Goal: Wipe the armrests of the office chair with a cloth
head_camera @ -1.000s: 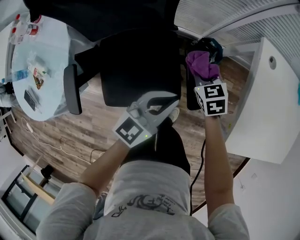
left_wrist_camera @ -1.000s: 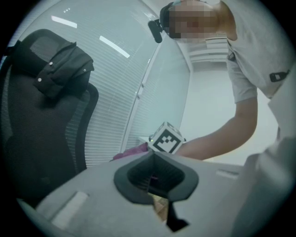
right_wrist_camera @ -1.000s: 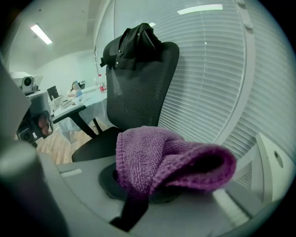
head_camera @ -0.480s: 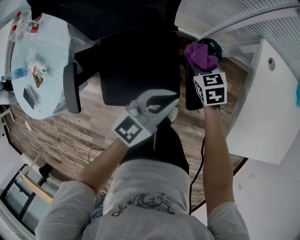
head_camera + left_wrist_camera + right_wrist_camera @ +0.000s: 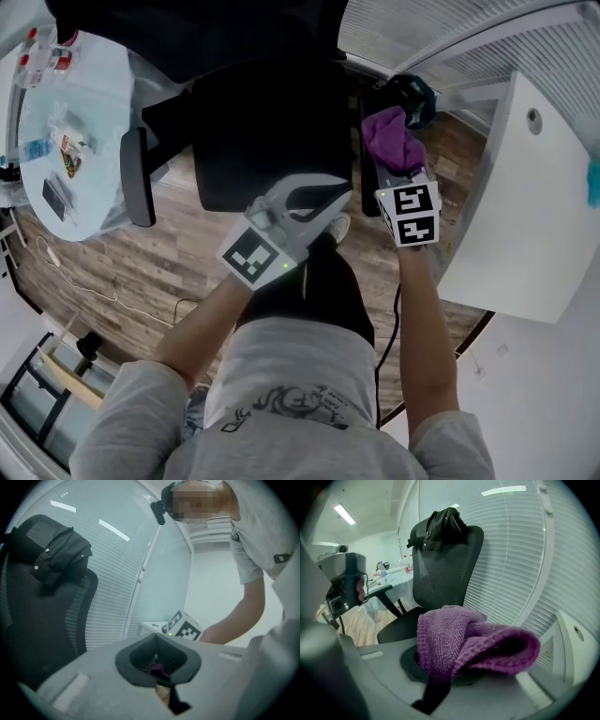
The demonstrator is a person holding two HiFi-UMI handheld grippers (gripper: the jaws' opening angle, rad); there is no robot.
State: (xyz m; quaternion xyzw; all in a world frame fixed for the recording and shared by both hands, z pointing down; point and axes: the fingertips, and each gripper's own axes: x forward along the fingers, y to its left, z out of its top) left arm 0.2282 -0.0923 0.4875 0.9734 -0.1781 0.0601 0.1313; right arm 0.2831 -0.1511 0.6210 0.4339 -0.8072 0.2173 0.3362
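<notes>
The right tool (image 5: 401,176) is clamped on a bunched purple cloth (image 5: 386,139), held over the office chair's (image 5: 267,131) armrest (image 5: 367,192) at the person's right. The left tool (image 5: 326,192), jaws together and empty, hovers above the seat's front edge.

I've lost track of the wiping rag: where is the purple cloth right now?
In the head view the purple cloth sits at upper right, bunched in the right tongs over the chair's armrest, just right of the black seat.

Left tool (image 5: 330,197) closed, empty; right tool (image 5: 397,176) clamps cloth (image 5: 388,139), arm extended.
</notes>
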